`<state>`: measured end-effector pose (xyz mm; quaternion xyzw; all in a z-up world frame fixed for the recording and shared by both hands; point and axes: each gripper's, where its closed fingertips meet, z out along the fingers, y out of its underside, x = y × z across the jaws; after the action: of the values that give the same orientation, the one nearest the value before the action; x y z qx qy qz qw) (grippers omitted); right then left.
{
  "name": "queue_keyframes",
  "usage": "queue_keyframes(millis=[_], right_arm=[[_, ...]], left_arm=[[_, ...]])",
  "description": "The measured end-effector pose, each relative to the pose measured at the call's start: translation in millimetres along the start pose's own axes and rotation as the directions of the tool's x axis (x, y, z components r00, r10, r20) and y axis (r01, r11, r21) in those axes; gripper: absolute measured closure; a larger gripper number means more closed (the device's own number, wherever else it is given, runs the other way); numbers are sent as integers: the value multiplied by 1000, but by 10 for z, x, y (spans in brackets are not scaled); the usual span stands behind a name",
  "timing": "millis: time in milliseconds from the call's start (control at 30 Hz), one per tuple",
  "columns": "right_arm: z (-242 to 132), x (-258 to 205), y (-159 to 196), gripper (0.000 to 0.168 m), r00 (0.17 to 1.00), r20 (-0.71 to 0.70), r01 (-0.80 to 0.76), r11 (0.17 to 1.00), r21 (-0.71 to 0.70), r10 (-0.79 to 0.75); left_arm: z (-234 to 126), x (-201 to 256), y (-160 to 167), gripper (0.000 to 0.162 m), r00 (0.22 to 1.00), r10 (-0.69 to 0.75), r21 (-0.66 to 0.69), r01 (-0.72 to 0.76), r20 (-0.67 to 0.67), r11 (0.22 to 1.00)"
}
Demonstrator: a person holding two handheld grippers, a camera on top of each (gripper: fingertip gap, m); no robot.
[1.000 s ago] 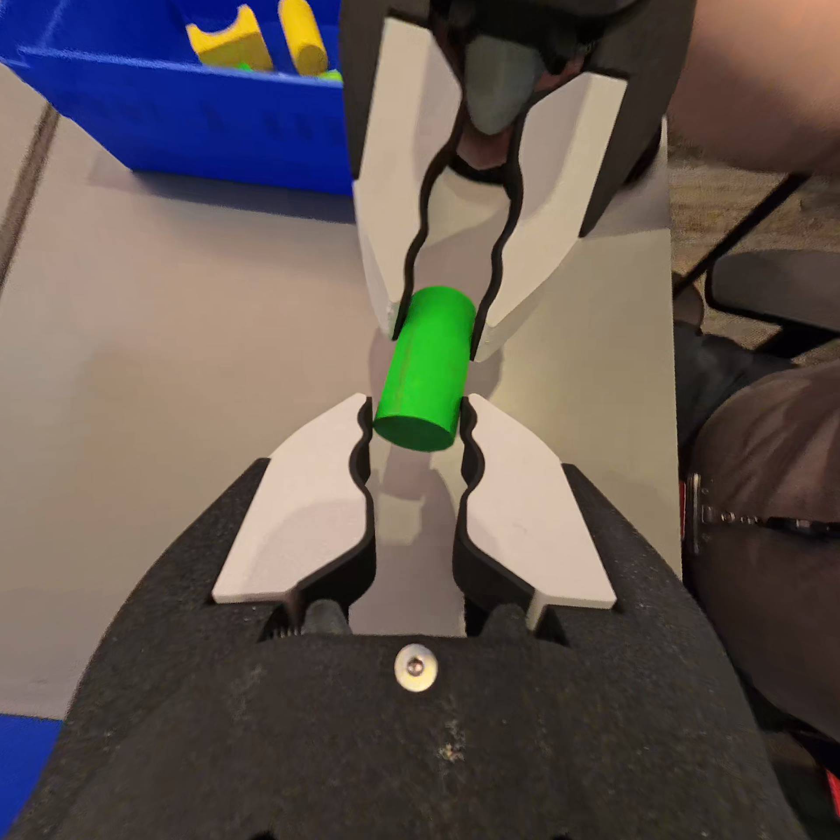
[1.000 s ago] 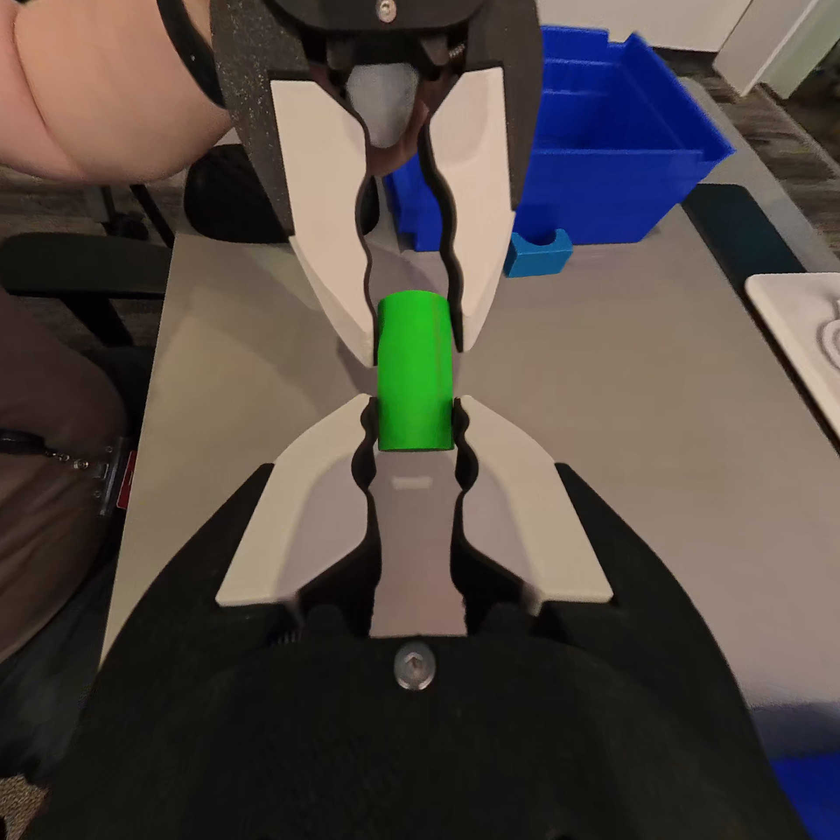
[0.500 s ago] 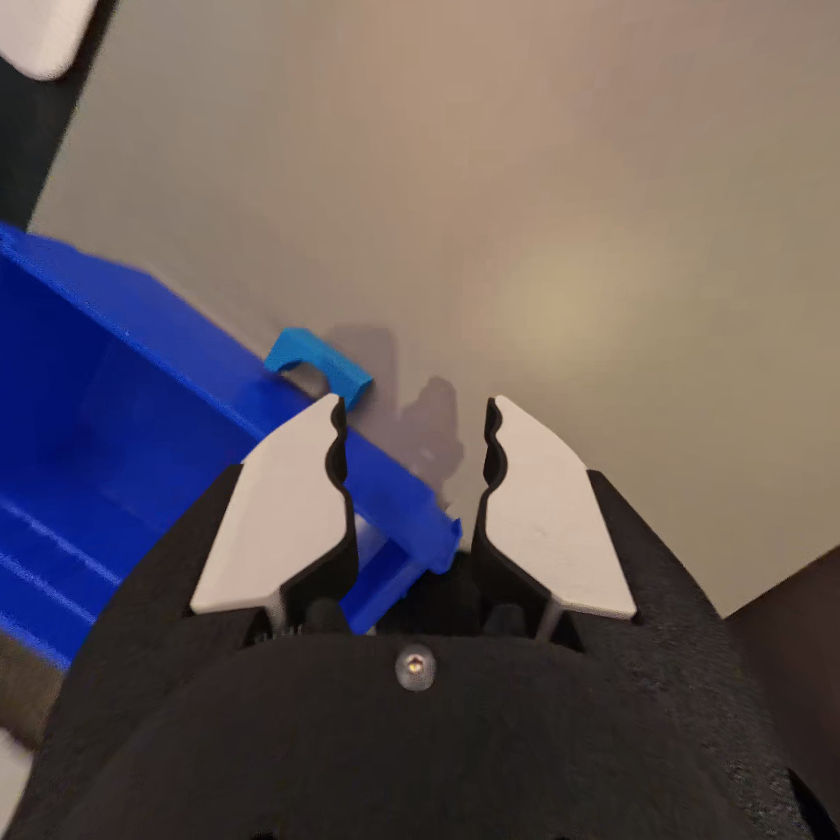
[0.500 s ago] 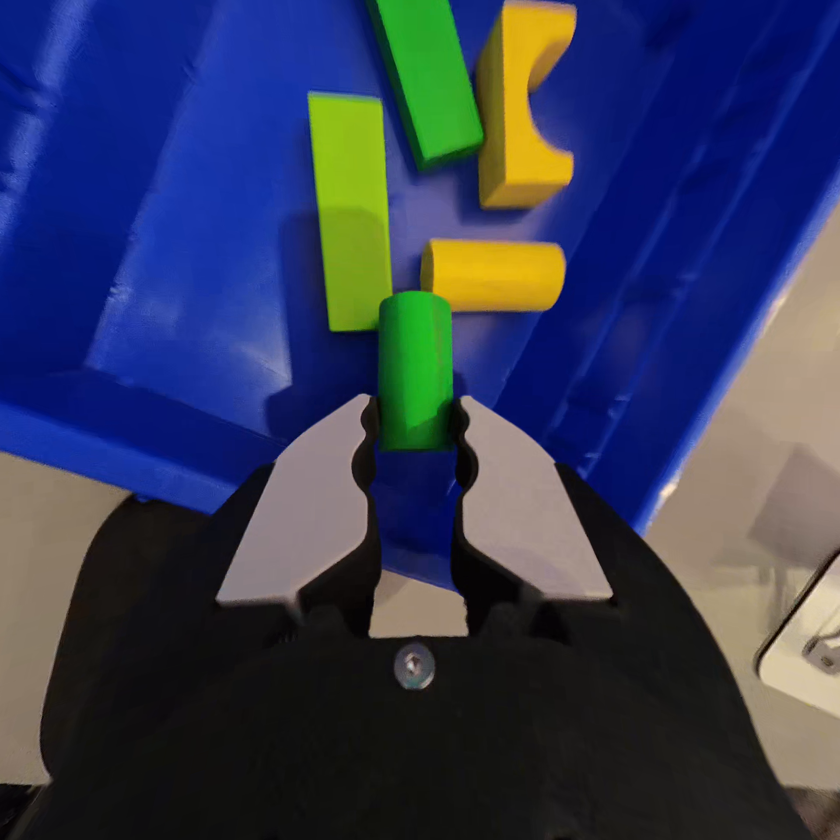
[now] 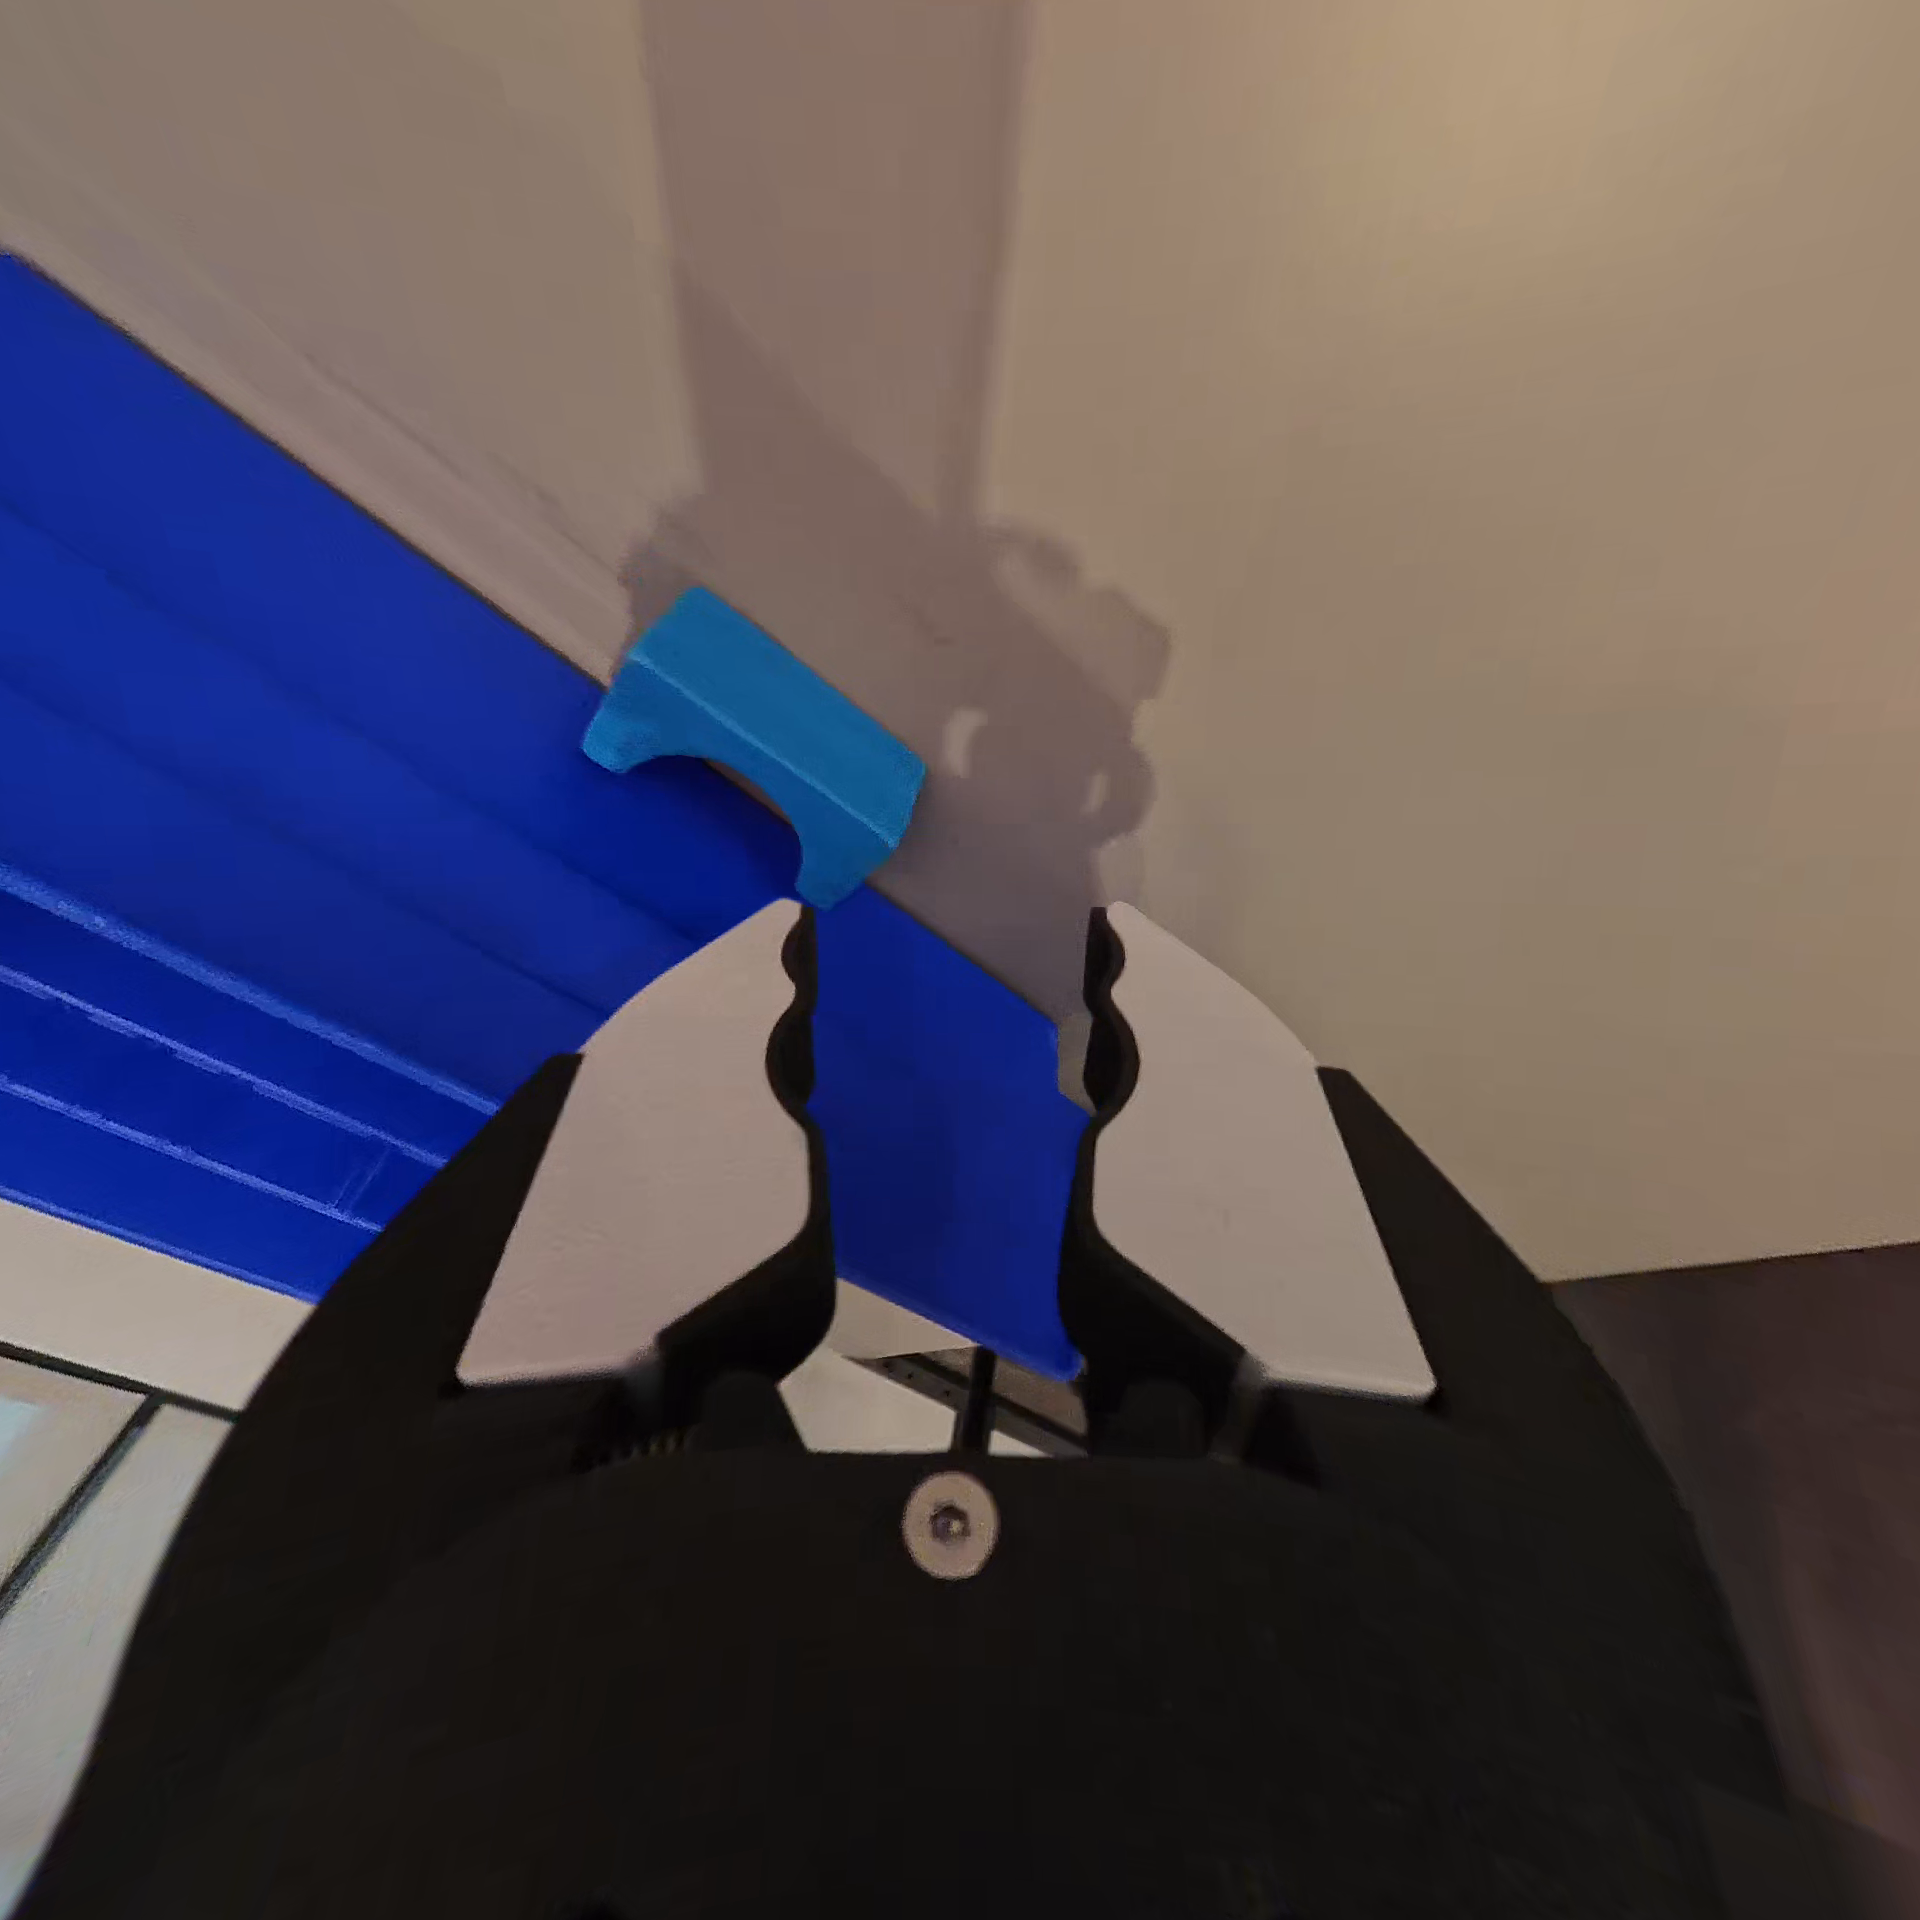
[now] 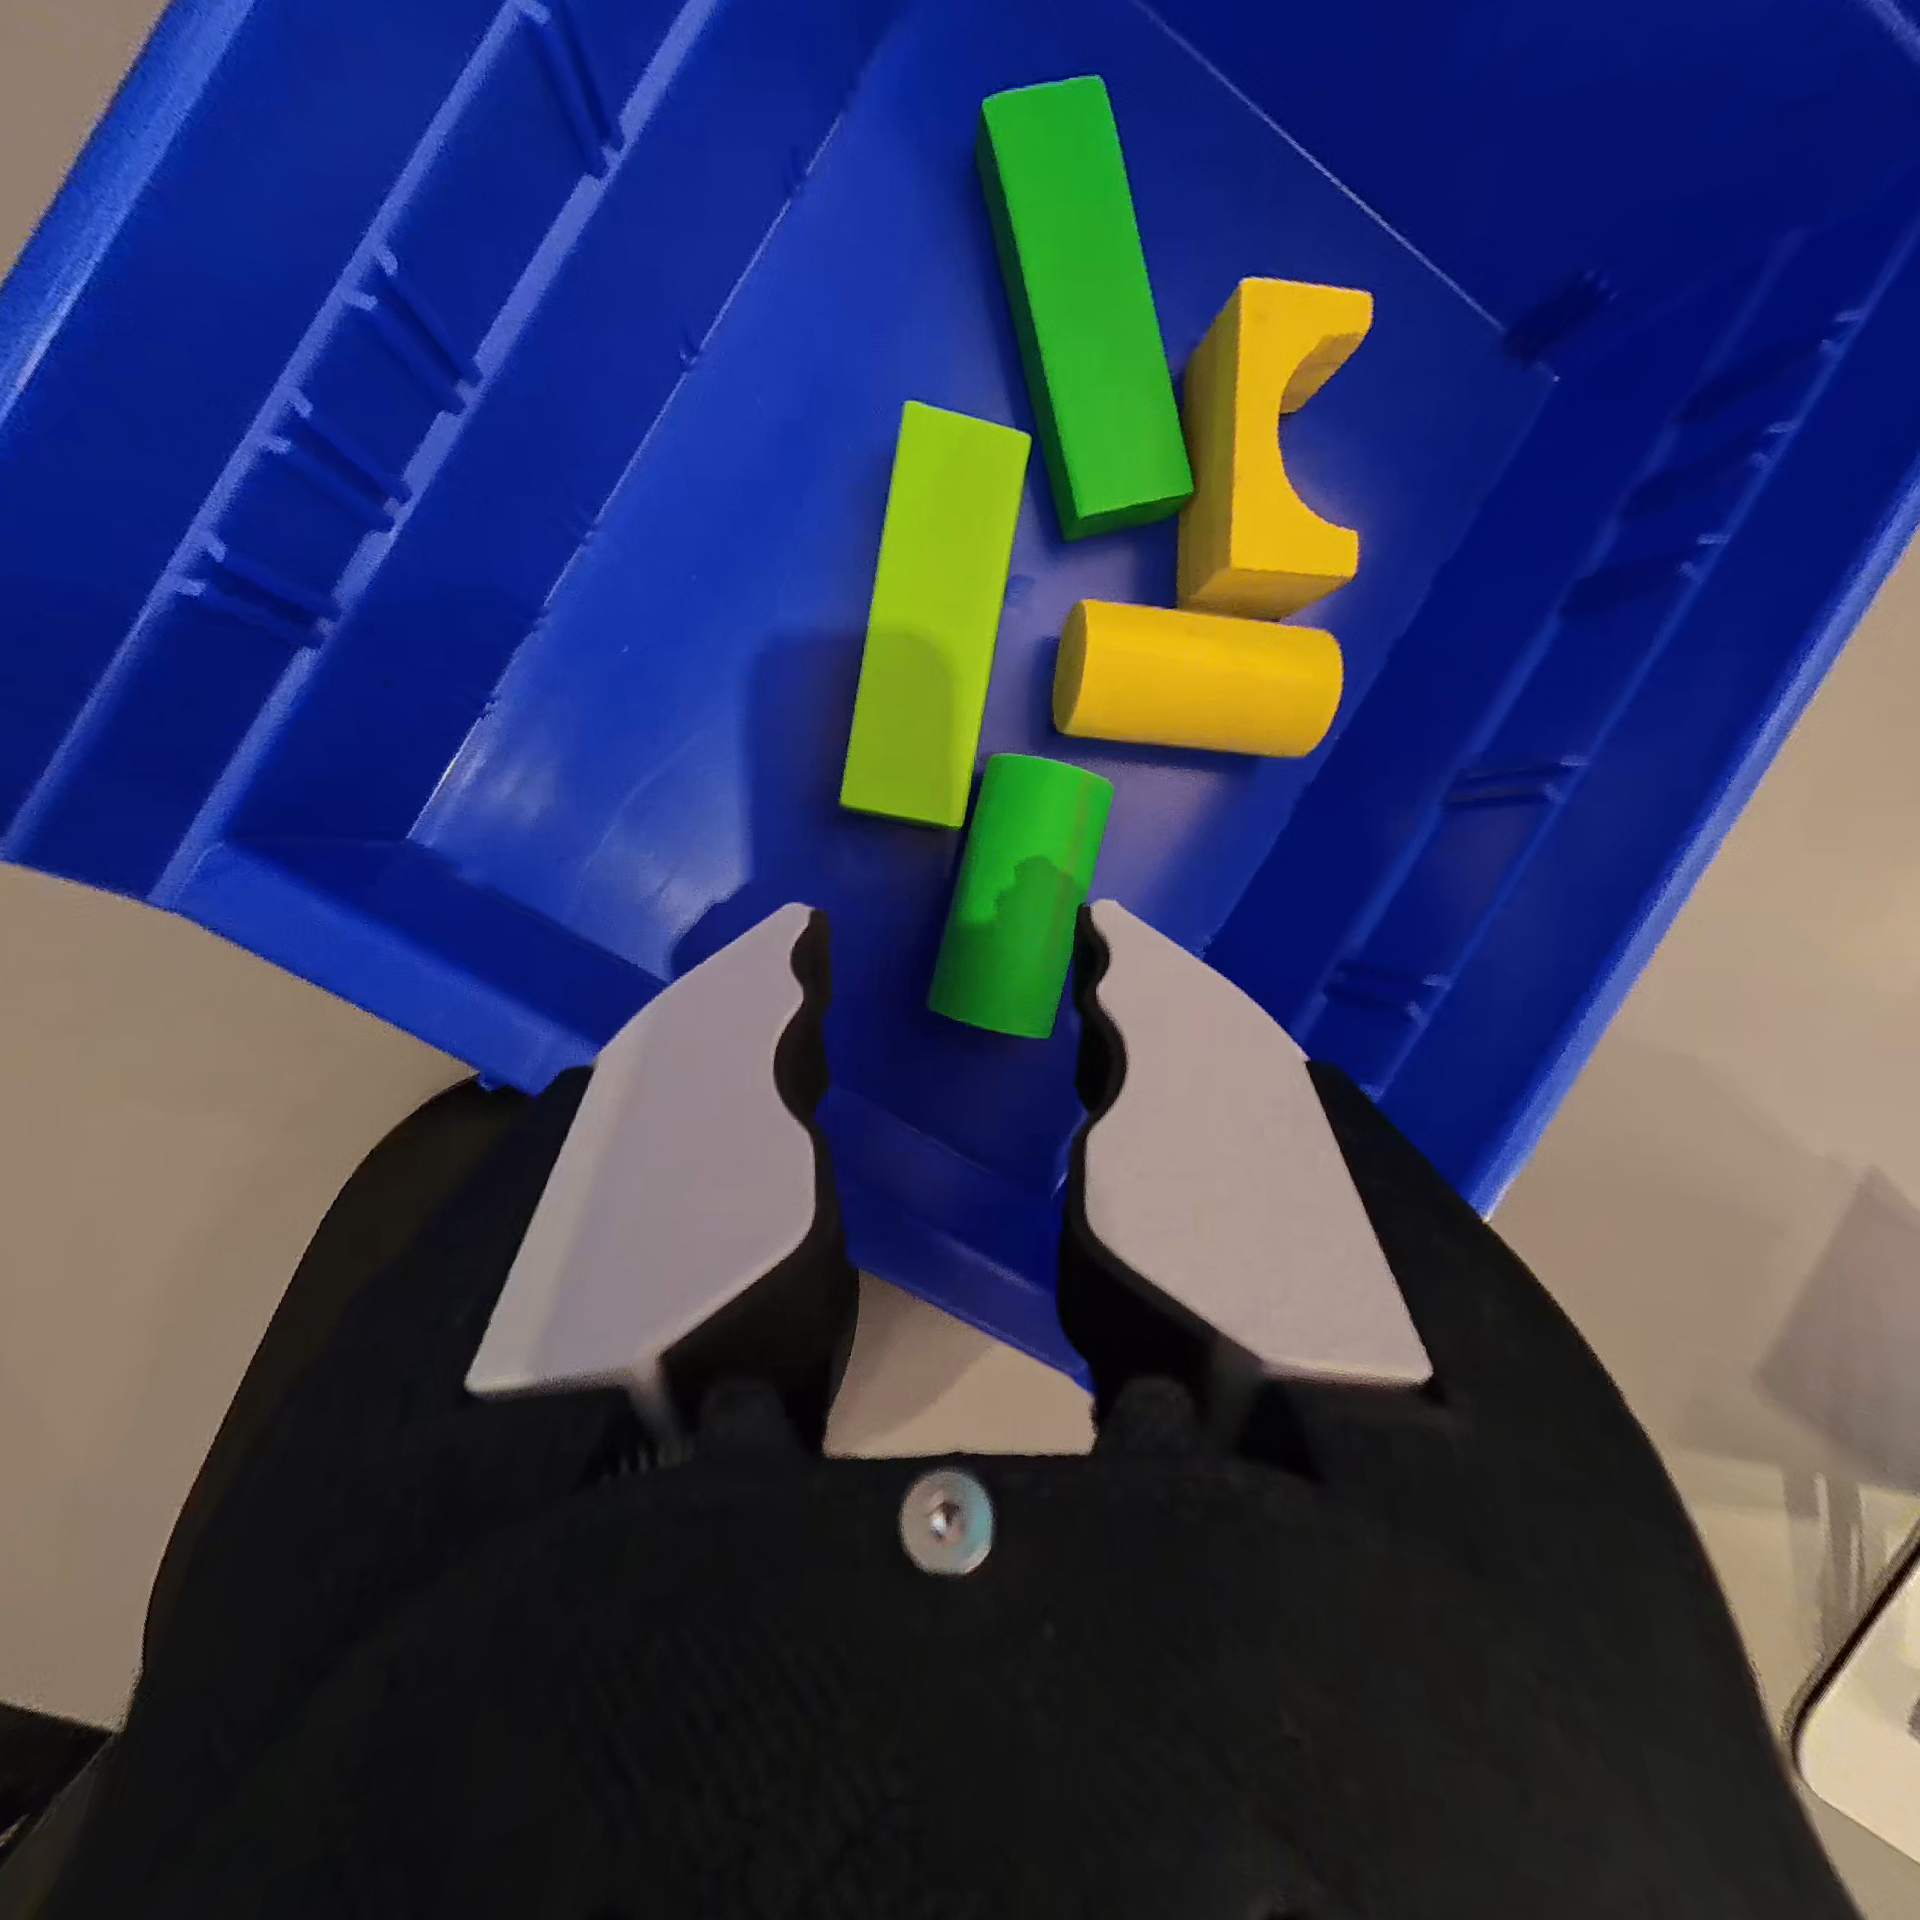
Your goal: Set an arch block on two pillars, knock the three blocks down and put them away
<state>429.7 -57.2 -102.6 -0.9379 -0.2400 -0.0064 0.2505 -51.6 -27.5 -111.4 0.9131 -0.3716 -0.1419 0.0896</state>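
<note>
In the right wrist view my right gripper (image 6: 948,914) is open above a blue bin (image 6: 343,447). A green cylinder (image 6: 1018,894) lies loose just past the fingertips, tilted, free of both fingers. In the bin lie a lime flat block (image 6: 935,613), a dark green flat block (image 6: 1081,301), a yellow cylinder (image 6: 1195,677) and a yellow arch block (image 6: 1257,457). In the left wrist view my left gripper (image 5: 948,914) is open and empty. A light blue arch block (image 5: 769,738) rests on the table against the wall of a blue bin (image 5: 312,883), just beyond the left fingertip.
The grey table (image 5: 1455,520) stretches beyond and to the right of the left gripper, with the gripper's shadow on it. A white object (image 6: 1870,1683) sits at the right edge of the right wrist view. My hands' fingertips stand some 50 cm from each other. The light blue arch block (image 5: 769,738) is about 4 cm from my left fingertips and 50 cm from my right.
My right gripper has opened and let go of the green cylinder, which now sits in the bin. My left gripper has moved closer to the light blue arch block.
</note>
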Motion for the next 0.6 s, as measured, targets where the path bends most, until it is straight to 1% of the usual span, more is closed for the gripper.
queue_keyframes(millis=[67,133,233,300,433,467,600], right_arm=[[-21,-1,18,121,1000,-4,25,1000,-8,-25],[-35,-5,31,120,999,-8,51,999,-16,-51],[-38,-13,36,121,997,-11,78,997,-21,-78],[-36,-37,47,121,995,-7,99,995,-27,-99],[-40,-97,68,121,992,1,128,991,-33,-128],[-44,-110,72,121,991,4,134,990,-35,-134],[-43,-162,95,121,987,15,159,986,-47,-158]], left_arm=[[20,-36,-30,105,997,-67,-9,67,-28,998],[37,-34,-72,108,991,-112,-2,112,-66,994],[84,-31,-113,108,984,-155,1,156,-86,988],[145,-53,-108,112,984,-165,-10,165,-71,986],[265,-73,-73,115,977,-206,-52,204,-55,978],[268,-98,-76,117,976,-216,-50,215,-35,975],[263,-184,-129,114,967,-253,-12,254,33,967]])
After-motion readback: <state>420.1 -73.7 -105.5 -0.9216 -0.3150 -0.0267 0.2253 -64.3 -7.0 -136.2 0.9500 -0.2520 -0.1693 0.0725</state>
